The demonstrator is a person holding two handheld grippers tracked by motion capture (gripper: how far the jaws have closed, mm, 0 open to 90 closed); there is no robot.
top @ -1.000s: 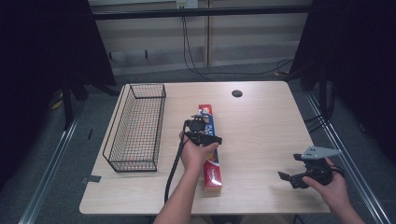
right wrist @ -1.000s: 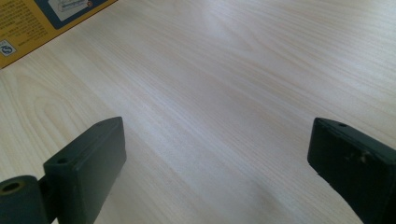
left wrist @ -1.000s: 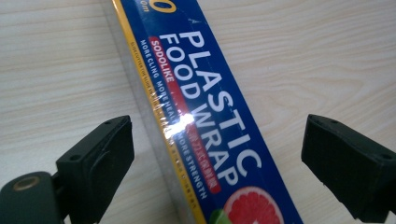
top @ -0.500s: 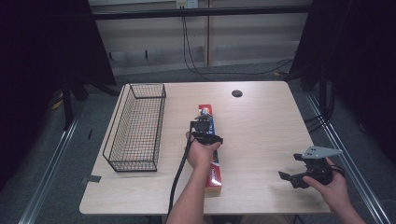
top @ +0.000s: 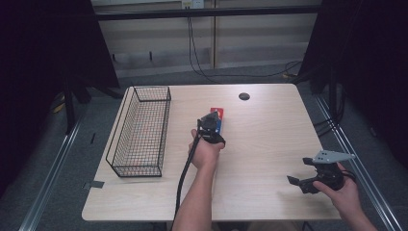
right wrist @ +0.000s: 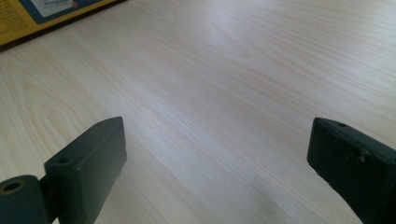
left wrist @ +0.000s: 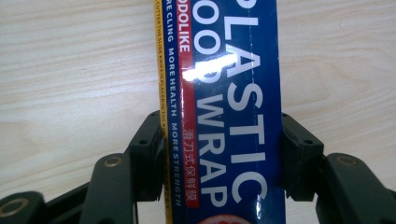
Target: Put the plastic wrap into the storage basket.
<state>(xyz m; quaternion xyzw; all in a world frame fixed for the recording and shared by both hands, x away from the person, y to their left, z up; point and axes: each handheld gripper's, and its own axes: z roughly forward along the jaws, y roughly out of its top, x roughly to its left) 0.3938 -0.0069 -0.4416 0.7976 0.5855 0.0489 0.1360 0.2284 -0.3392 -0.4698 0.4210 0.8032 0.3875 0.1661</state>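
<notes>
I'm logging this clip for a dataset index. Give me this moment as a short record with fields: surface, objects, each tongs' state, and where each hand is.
surface: wooden table
objects: wire basket at left; plastic wrap box lying flat mid-table
left tongs: jaws on either side of the box, touching its long edges
right tongs: open, nothing between them, above bare table
left hand: mid-table, over the box
right hand: near the table's front right corner
basket contents: none seen

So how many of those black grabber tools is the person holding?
2. The left gripper is at the table's middle, fingers around the plastic wrap box. The right gripper is open near the right front corner.
</notes>
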